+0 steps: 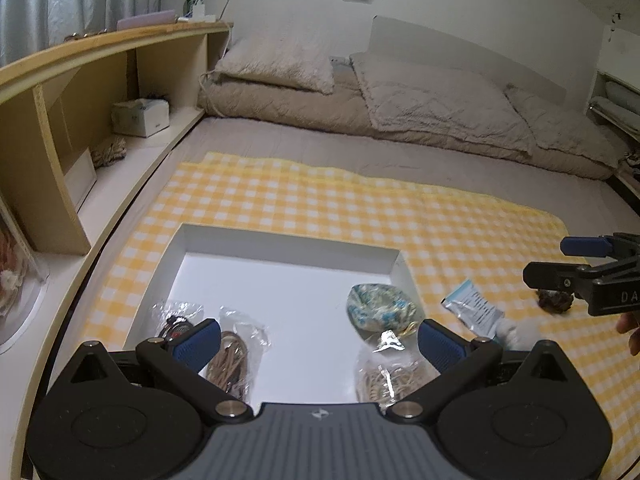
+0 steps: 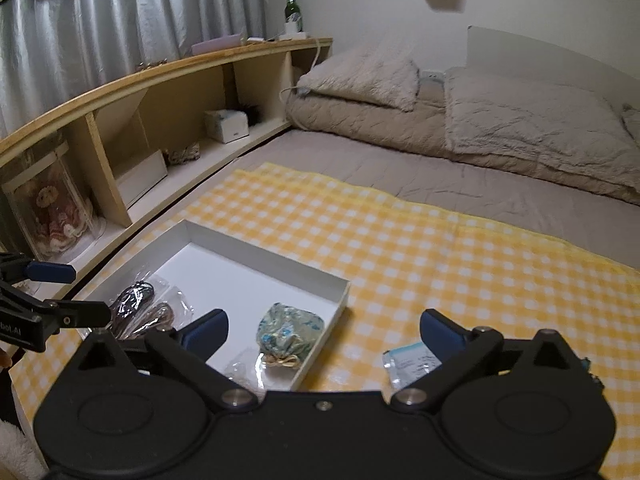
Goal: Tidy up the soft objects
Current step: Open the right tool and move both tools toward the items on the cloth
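Bedroom setting: a yellow checked cloth (image 1: pixel 360 208) is spread over a grey bed, with folded beige bedding at the head and a wooden shelf unit along the side. On the cloth sits a shallow white tray (image 1: pixel 288 248).

Inside the tray: a floral fabric pouch (image 1: pixel 380 306) near the right wall, two clear bags of cord (image 1: pixel 232 356) at the near left, and a clear bag of pale bands (image 1: pixel 390 380) at the near right.

Outside the tray, on the cloth to its right: a blue-and-white sachet (image 1: pixel 472 306), a small white soft item (image 1: pixel 510 332) just beside it, and a dark fuzzy item (image 1: pixel 554 300) beyond, partly hidden by the right gripper.

Left gripper (image 1: pixel 320 344): over the near edge of the tray, fingers spread wide, holding nothing. Right gripper (image 2: pixel 324 332): likewise spread wide and empty, held above the tray's right wall and the sachet.

Assessment: roughly half done; four items placed, about three apparently outstanding.
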Action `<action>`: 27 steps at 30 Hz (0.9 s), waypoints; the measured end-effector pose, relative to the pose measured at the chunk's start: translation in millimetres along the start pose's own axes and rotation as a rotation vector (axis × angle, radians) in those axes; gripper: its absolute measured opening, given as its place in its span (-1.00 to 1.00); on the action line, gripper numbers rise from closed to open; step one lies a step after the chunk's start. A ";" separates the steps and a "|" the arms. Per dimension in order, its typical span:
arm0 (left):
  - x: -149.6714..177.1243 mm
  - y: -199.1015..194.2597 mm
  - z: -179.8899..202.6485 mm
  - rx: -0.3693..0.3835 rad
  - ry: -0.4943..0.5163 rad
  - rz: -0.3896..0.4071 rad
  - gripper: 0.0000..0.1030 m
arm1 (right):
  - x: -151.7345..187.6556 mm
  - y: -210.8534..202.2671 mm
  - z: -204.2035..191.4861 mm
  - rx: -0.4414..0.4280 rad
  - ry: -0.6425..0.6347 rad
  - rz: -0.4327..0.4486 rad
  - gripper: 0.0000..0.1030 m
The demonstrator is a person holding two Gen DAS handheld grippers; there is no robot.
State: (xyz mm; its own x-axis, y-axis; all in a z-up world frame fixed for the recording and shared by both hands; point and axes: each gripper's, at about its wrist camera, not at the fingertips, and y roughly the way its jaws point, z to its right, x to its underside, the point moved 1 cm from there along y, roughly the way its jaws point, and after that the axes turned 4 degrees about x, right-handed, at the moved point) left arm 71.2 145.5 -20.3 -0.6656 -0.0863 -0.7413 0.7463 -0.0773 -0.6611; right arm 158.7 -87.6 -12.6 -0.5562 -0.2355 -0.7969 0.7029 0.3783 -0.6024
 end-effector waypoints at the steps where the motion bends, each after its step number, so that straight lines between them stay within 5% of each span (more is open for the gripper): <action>1: -0.9 -0.3 3.1 0.001 0.003 0.005 1.00 | 0.9 -4.0 4.1 0.008 0.009 0.005 1.00; 16: -17.5 17.1 67.7 0.074 0.059 0.056 1.00 | 18.4 -46.3 81.3 0.150 0.123 0.053 1.00; 27: -21.8 57.4 130.3 0.140 0.130 0.017 1.00 | 40.5 -50.5 151.6 0.324 0.219 0.036 1.00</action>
State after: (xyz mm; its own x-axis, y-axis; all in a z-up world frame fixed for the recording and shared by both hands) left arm 128.5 13.5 -27.0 -0.6402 0.0393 -0.7672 0.7444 -0.2152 -0.6321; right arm 167.9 -252.0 -21.2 -0.5851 -0.0174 -0.8108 0.8080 0.0726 -0.5847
